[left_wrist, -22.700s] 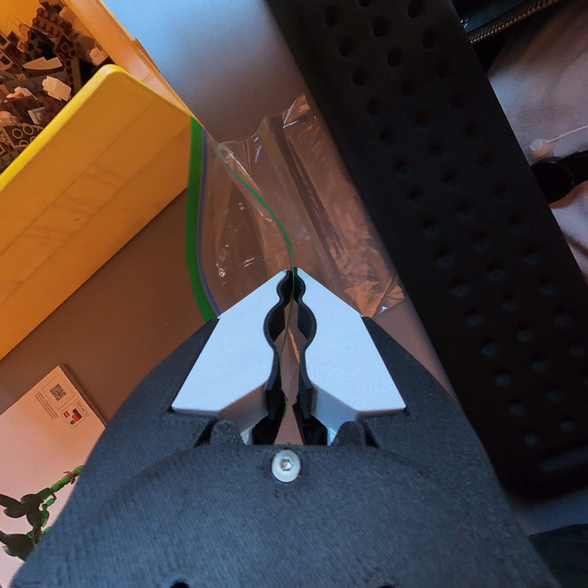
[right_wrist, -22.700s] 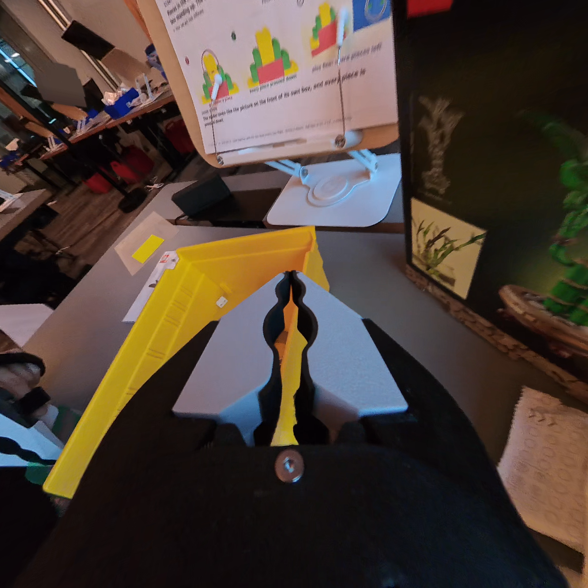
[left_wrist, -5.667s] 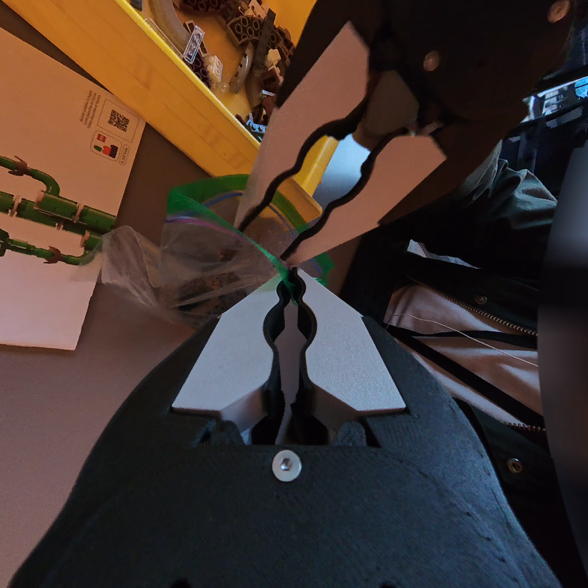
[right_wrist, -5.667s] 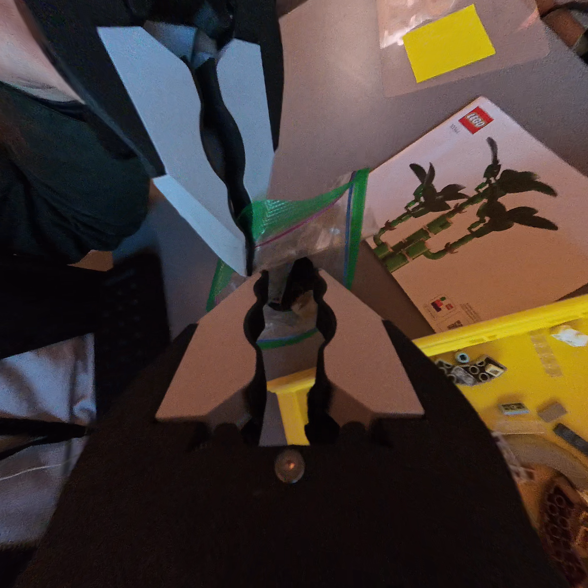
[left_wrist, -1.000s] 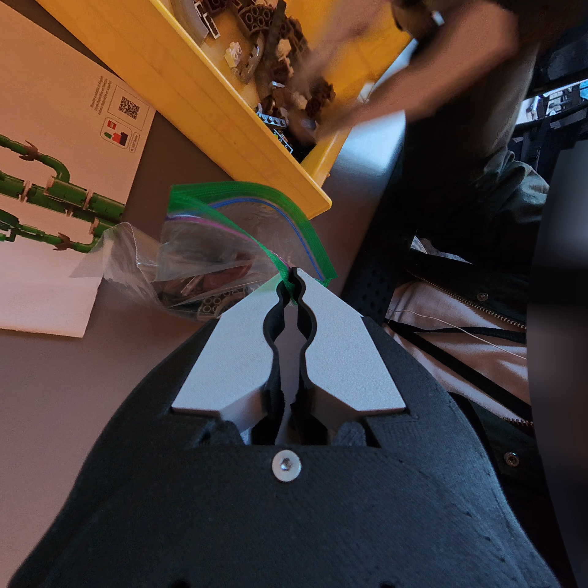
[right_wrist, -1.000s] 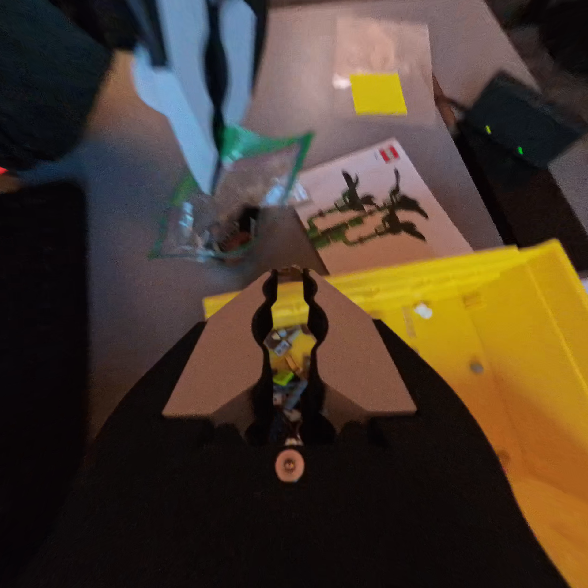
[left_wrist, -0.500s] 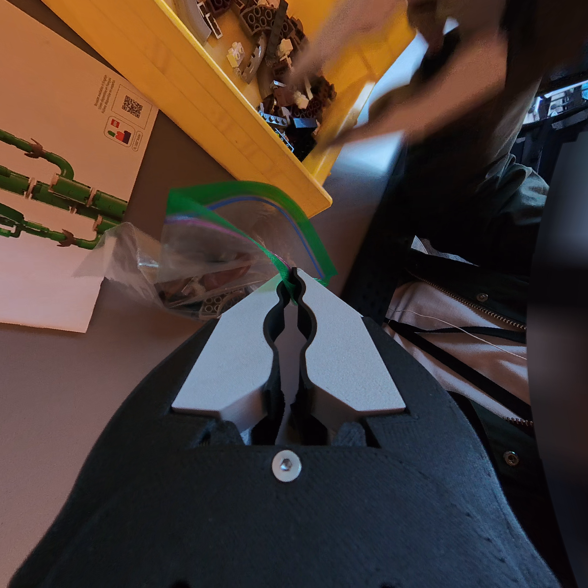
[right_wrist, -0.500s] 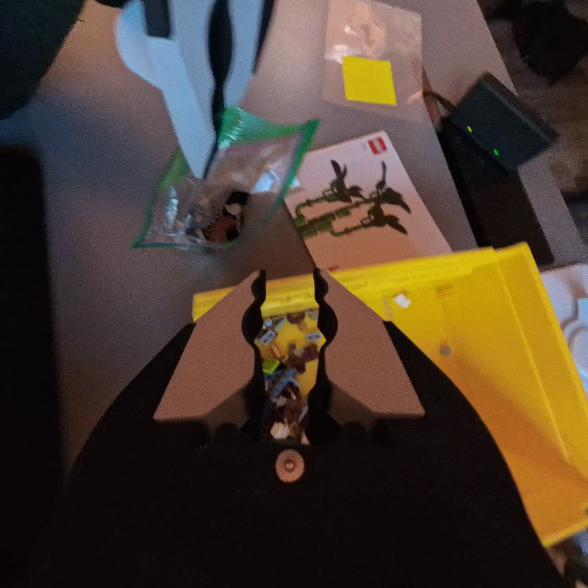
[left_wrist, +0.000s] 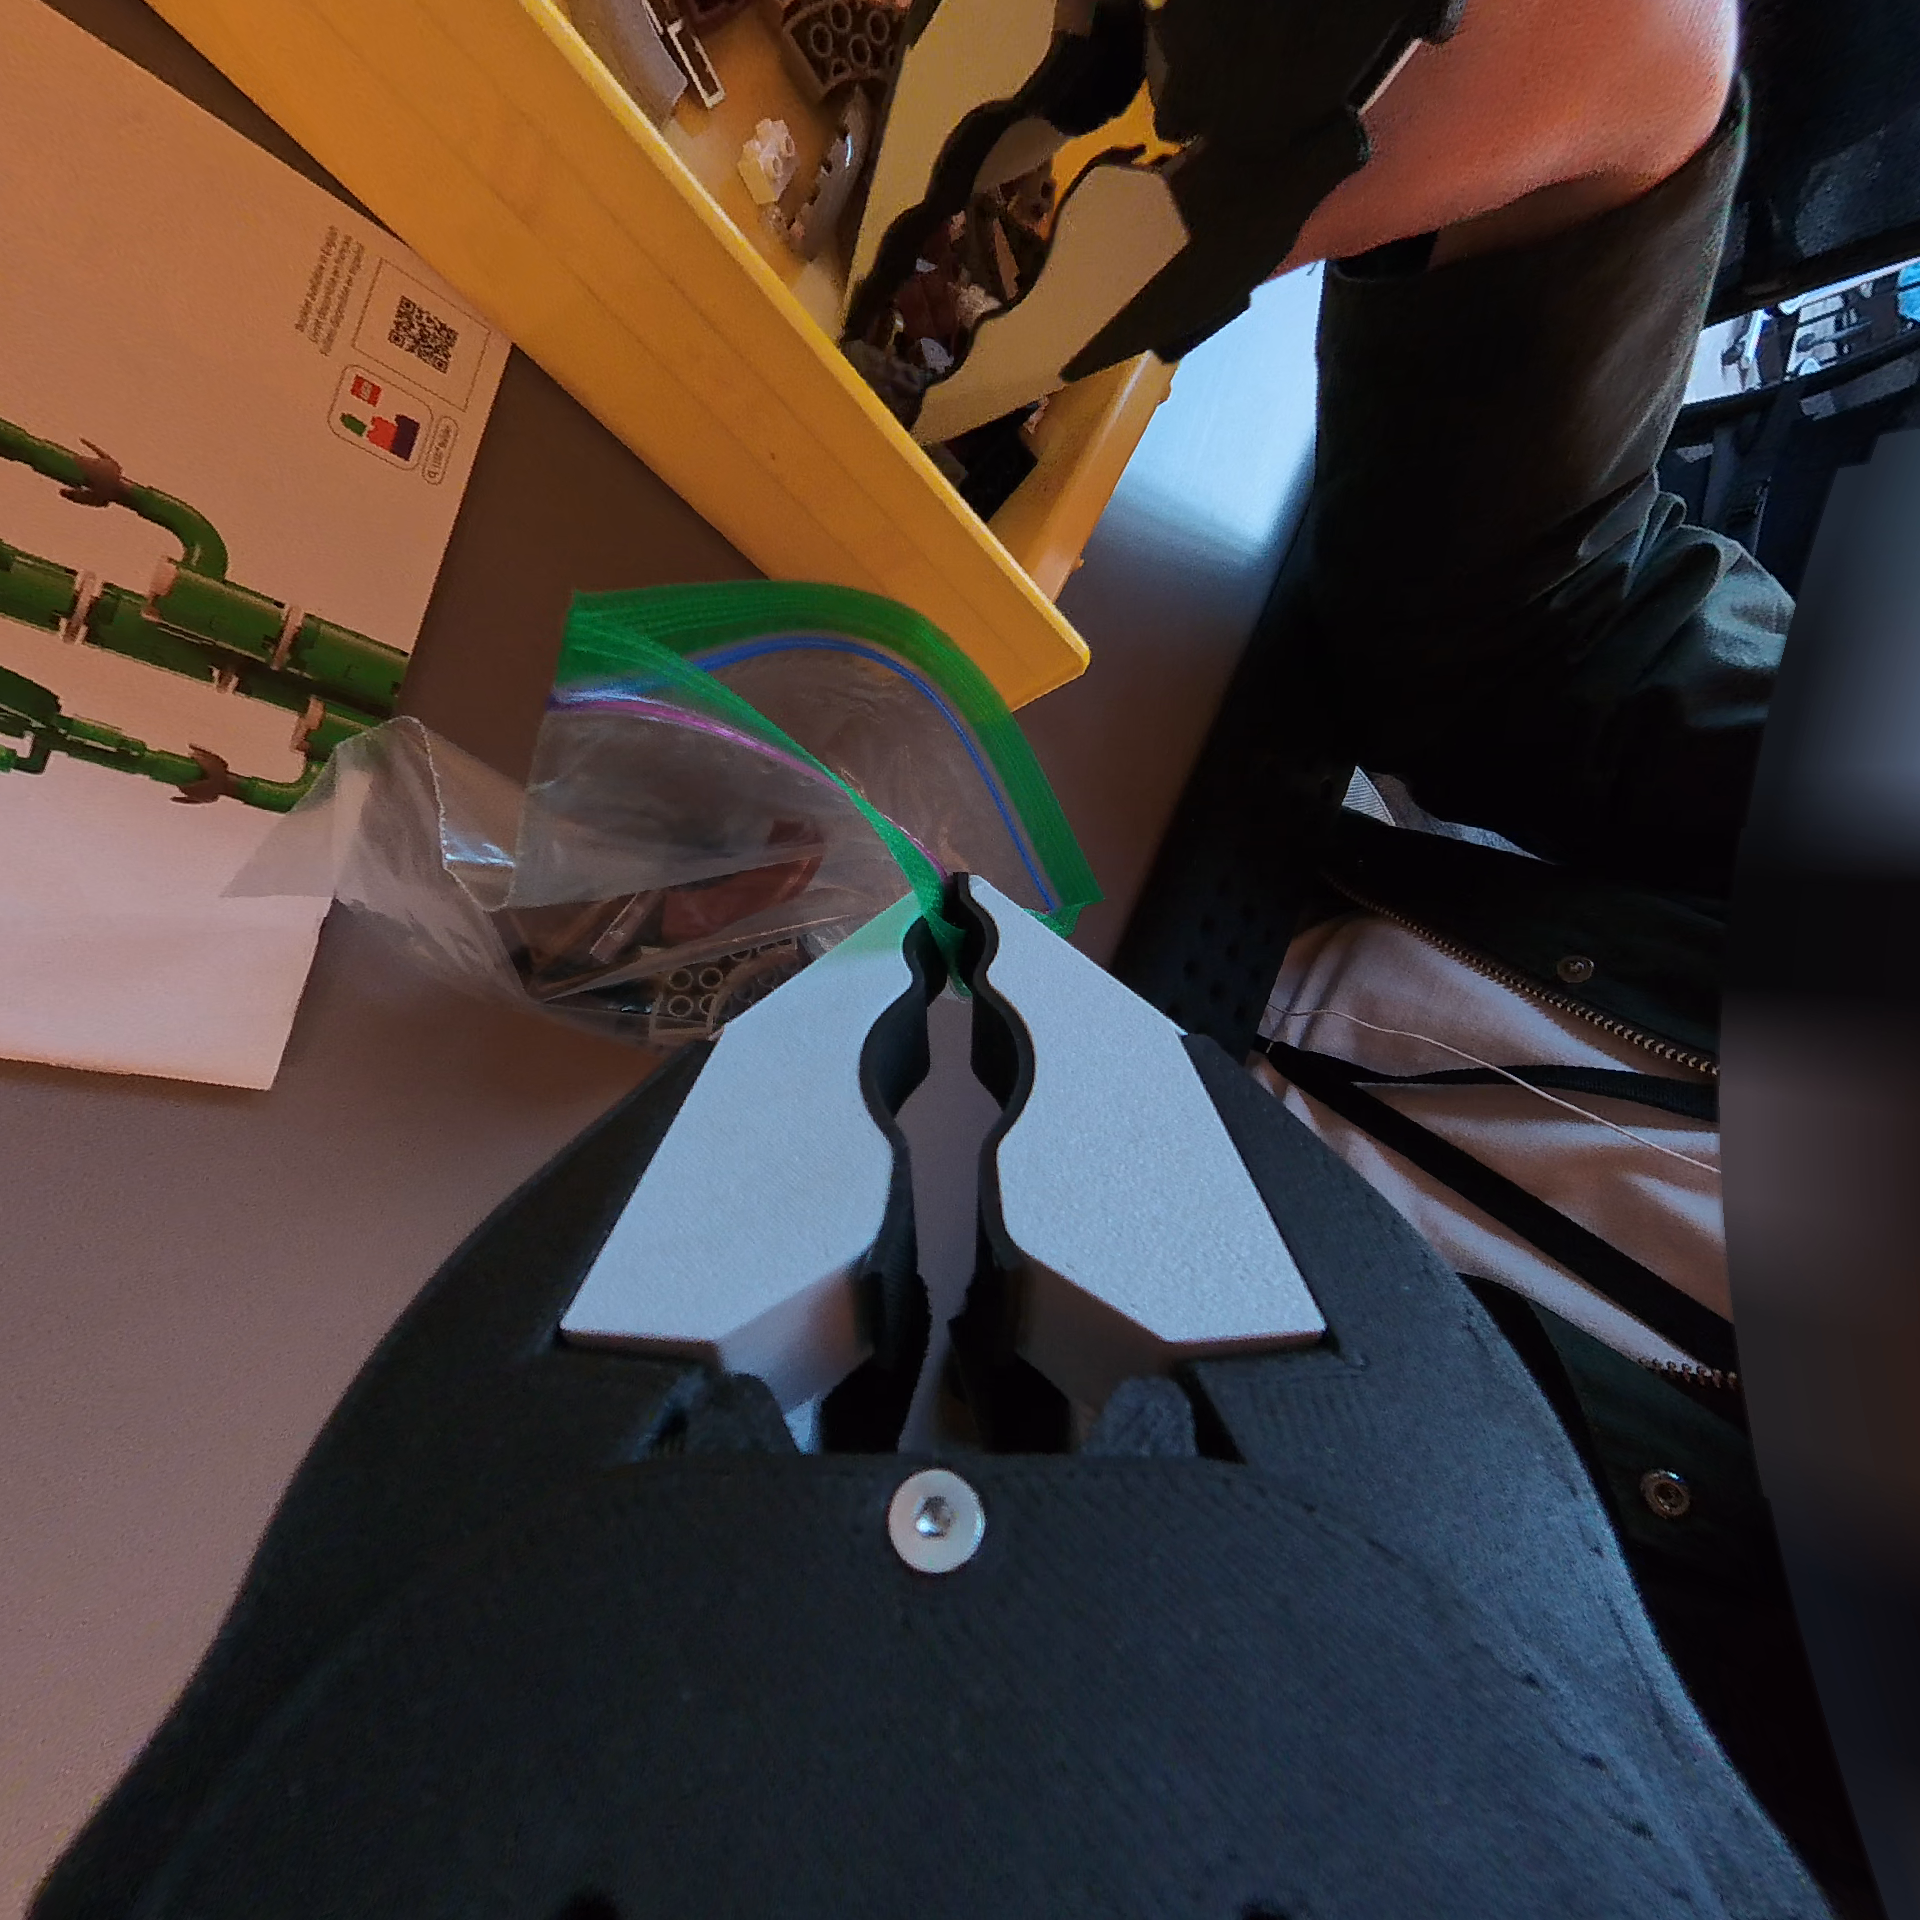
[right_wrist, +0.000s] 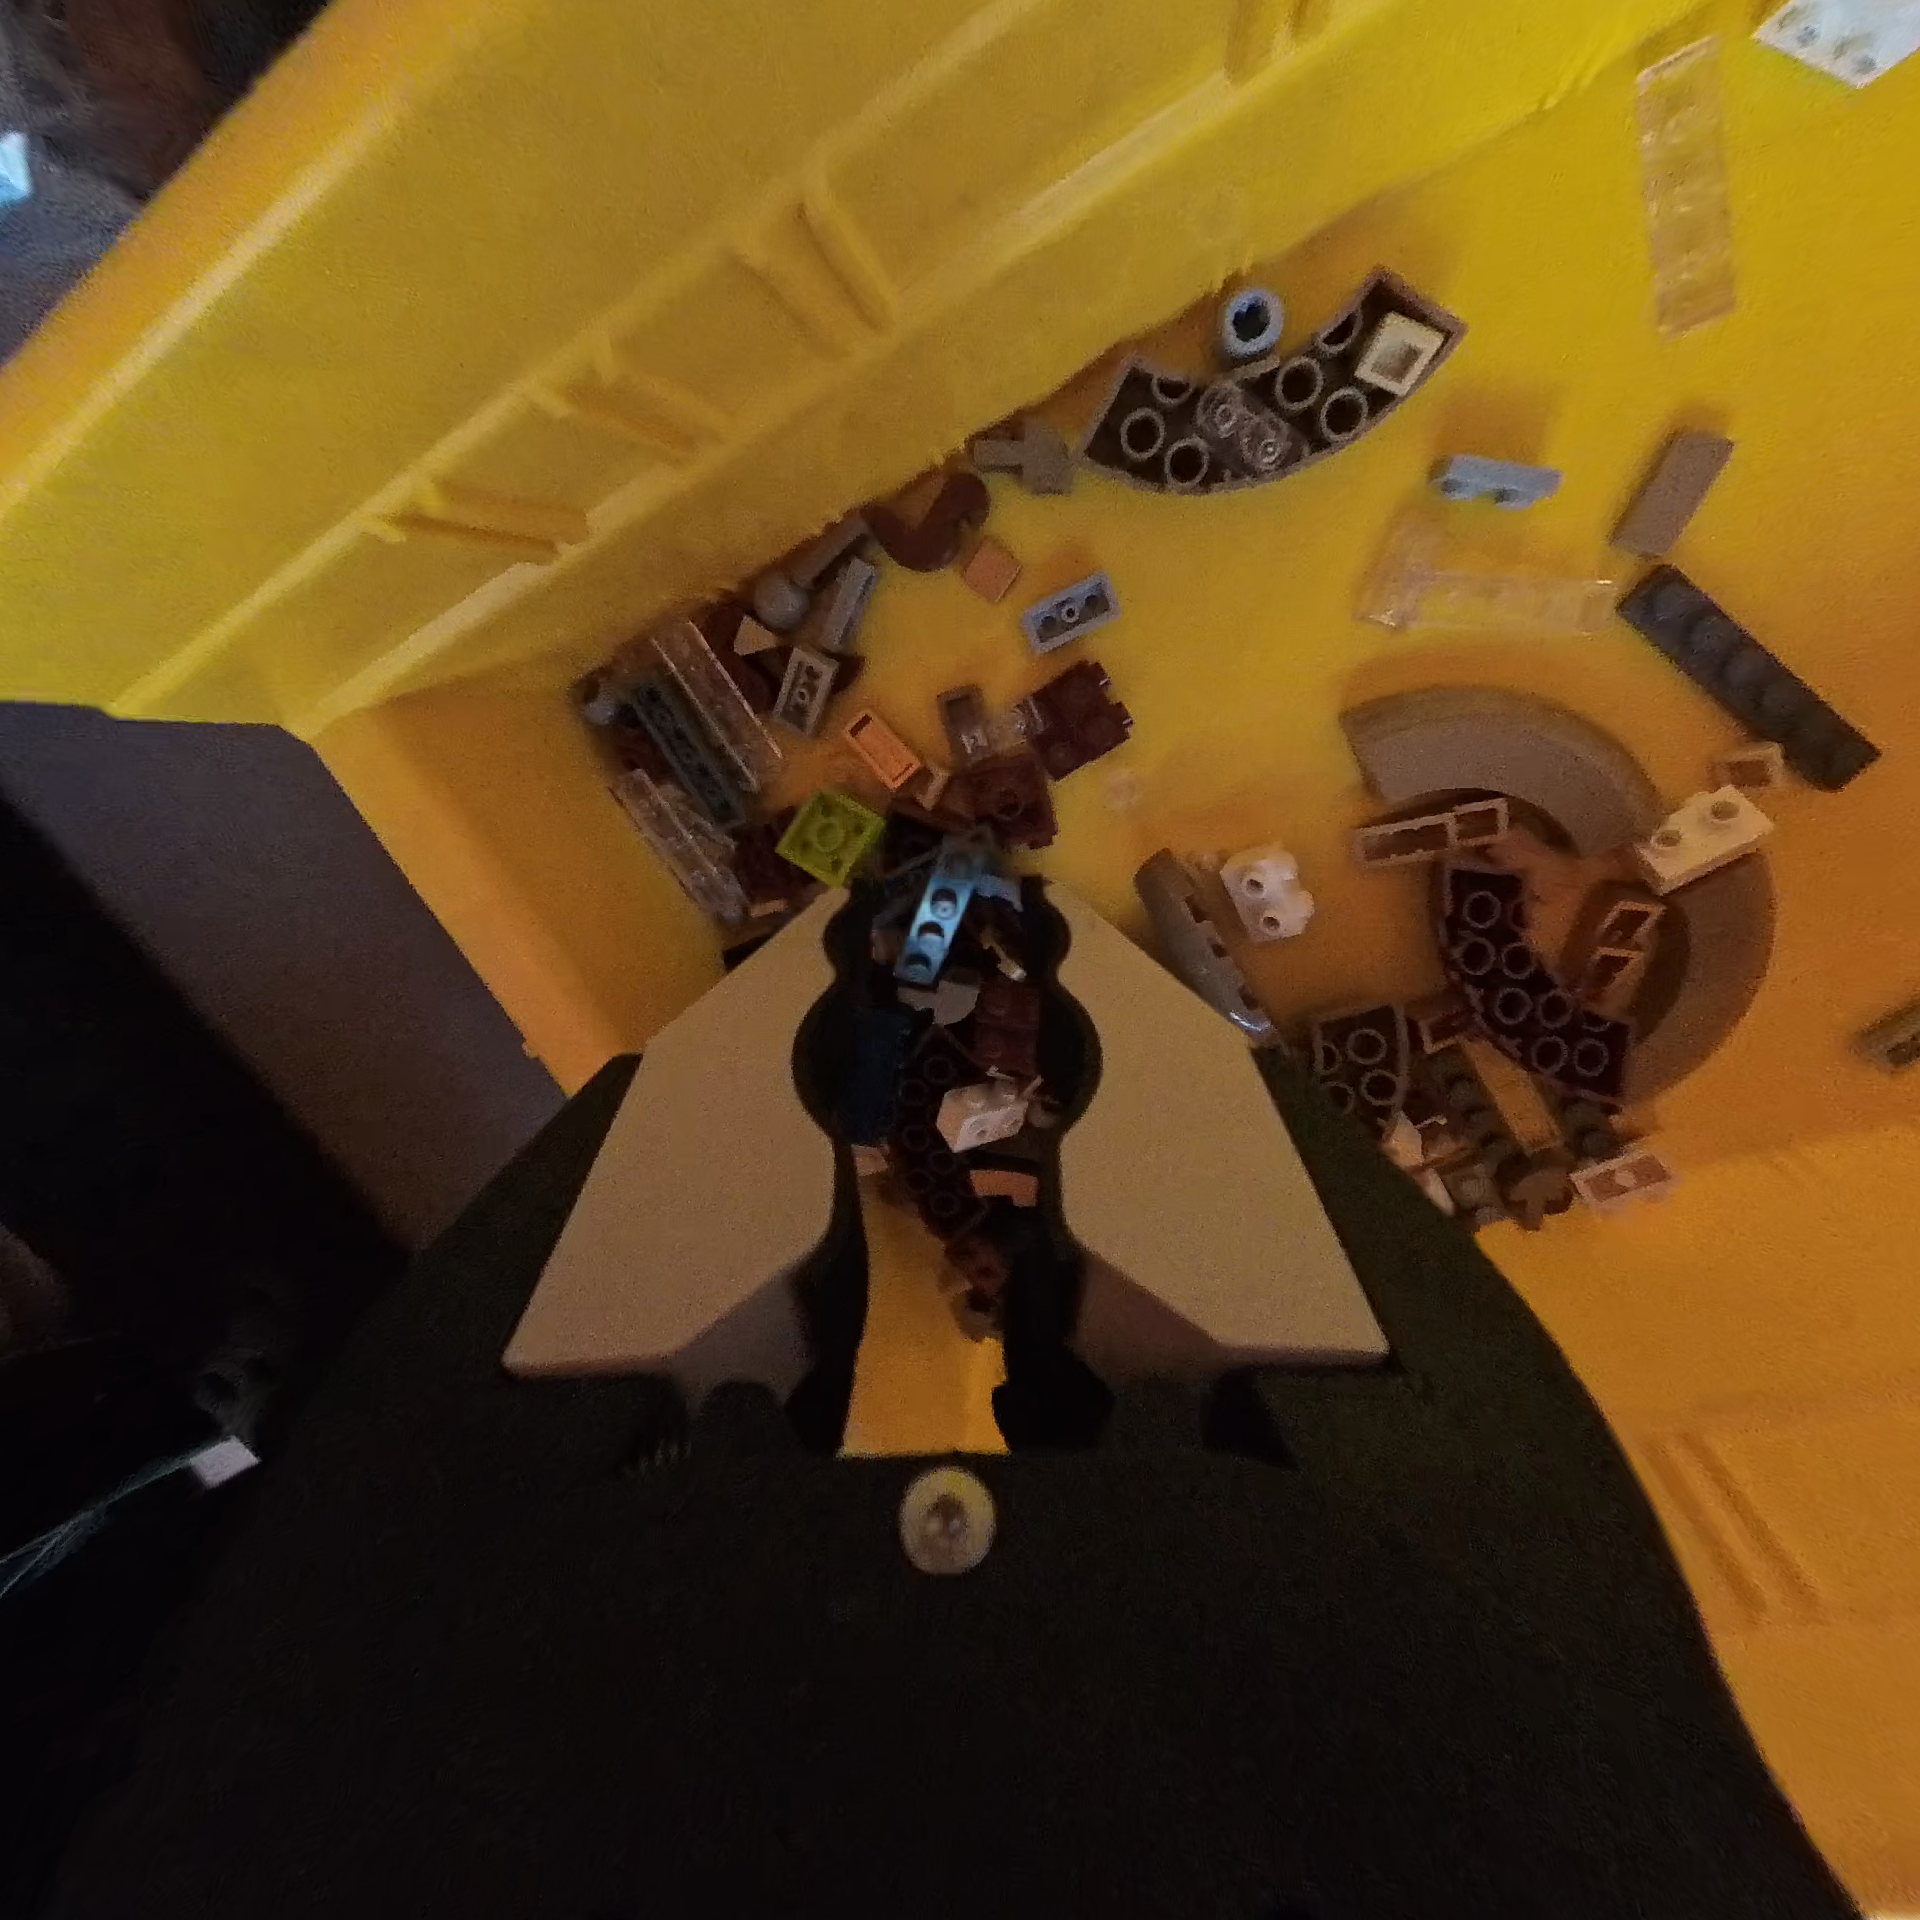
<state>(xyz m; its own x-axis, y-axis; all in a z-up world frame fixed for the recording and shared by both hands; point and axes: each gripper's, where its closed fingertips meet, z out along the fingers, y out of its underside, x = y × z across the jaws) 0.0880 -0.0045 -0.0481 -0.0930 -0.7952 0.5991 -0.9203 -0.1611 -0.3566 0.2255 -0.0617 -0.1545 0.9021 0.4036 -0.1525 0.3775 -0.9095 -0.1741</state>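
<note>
Left tool pinches the zip bag's green rim; right tool gapes over bricks, seemingly gripping nothing, inside yellow bin.

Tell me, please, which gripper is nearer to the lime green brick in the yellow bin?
Right. The right gripper hangs open just beside the lime green brick; the left gripper stays outside the yellow bin, pinching the zip bag.

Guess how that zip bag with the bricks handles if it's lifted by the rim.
Probably floppy: the clear zip bag is thin, creased film, and the left hand-held gripper pinches only its green rim. Likely bottom-heavy, since the loose bricks sit low at one end, so it should sag. With the mouth gaping open, tilting it could spill them.
</note>
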